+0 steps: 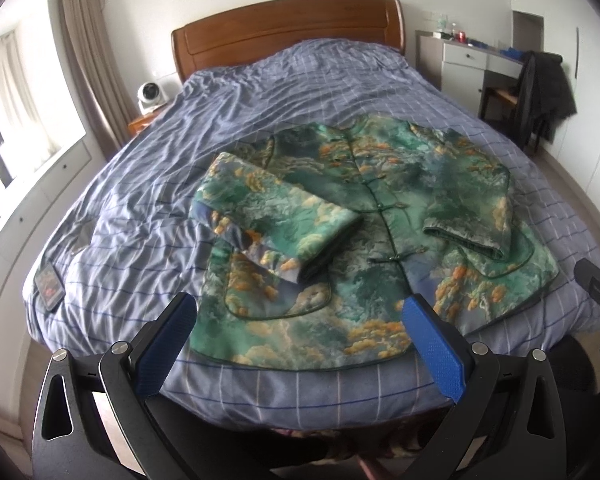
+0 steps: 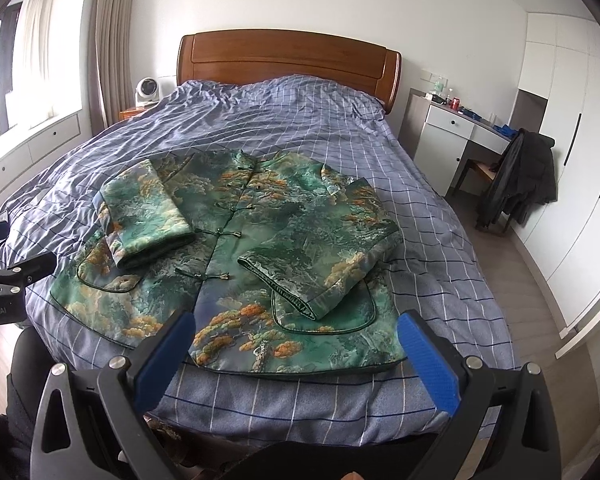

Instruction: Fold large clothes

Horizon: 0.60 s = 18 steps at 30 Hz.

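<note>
A green brocade jacket patterned with orange trees and misty mountains (image 1: pixel 364 232) (image 2: pixel 236 256) lies face up near the foot of a bed, at the centre of both wrist views, its knotted frog buttons fastened down the front. We see both sleeves folded inward across the chest: one sleeve (image 1: pixel 276 216) (image 2: pixel 148 216) at centre left of each frame, the other sleeve (image 1: pixel 472 216) (image 2: pixel 320 264) at centre right, their cuffs pointing toward the button line without touching it. The hem runs close to the bed's near edge.

Beneath it spreads a wrinkled blue bedcover with a pale grid check (image 1: pixel 172 168) (image 2: pixel 420 216), reaching back to a brown wooden headboard (image 1: pixel 288 32) (image 2: pixel 288 60) in the upper centre.

We hold the left gripper (image 1: pixel 300 312) above the bed's near edge in the lower part of its view, blue-padded fingers (image 1: pixel 432 344) spread wide and grasping nothing, the hem framed between them. The right gripper (image 2: pixel 296 328) hangs likewise over the near edge, its blue fingers (image 2: pixel 428 360) parted and empty.

A small white fan (image 1: pixel 152 96) (image 2: pixel 146 90) stands on a wooden nightstand at upper left. At upper right, a white desk with drawers (image 1: pixel 468 60) (image 2: pixel 452 128) carries small items too small to tell, and a dark coat (image 1: pixel 544 92) (image 2: pixel 520 176) hangs over a chair beside it.
</note>
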Available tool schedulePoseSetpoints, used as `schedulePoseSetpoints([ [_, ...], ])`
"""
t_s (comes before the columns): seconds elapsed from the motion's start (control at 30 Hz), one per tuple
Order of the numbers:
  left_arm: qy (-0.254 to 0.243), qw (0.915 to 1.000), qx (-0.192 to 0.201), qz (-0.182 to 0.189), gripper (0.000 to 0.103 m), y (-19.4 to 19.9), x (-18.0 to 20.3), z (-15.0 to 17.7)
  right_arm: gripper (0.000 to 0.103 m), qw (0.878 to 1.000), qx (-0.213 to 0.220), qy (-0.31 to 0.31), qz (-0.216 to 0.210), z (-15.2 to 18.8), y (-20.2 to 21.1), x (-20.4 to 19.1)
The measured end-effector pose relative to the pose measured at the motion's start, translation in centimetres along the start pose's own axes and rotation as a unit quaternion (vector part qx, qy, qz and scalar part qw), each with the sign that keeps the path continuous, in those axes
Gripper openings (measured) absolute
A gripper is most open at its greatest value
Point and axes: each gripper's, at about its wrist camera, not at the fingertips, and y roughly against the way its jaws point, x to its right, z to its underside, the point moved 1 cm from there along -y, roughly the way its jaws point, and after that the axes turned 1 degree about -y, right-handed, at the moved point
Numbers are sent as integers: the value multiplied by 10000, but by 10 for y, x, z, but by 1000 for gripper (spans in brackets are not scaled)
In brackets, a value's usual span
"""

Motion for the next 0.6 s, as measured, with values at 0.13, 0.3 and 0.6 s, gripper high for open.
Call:
schedulePoseSetpoints([
  [0.13, -18, 9999, 64, 141, 103, 2, 3, -2, 103, 9999, -74, -111, 31, -3, -4, 4],
  [0.3, 52, 9996, 10, 264, 103, -2, 5, -3, 103, 9993, -159, -194, 290, -5, -8, 9],
  [0.6, -49, 9994, 89, 341, 103, -4, 10, -3, 103, 9977, -335, -249, 538, -1, -13, 16],
])
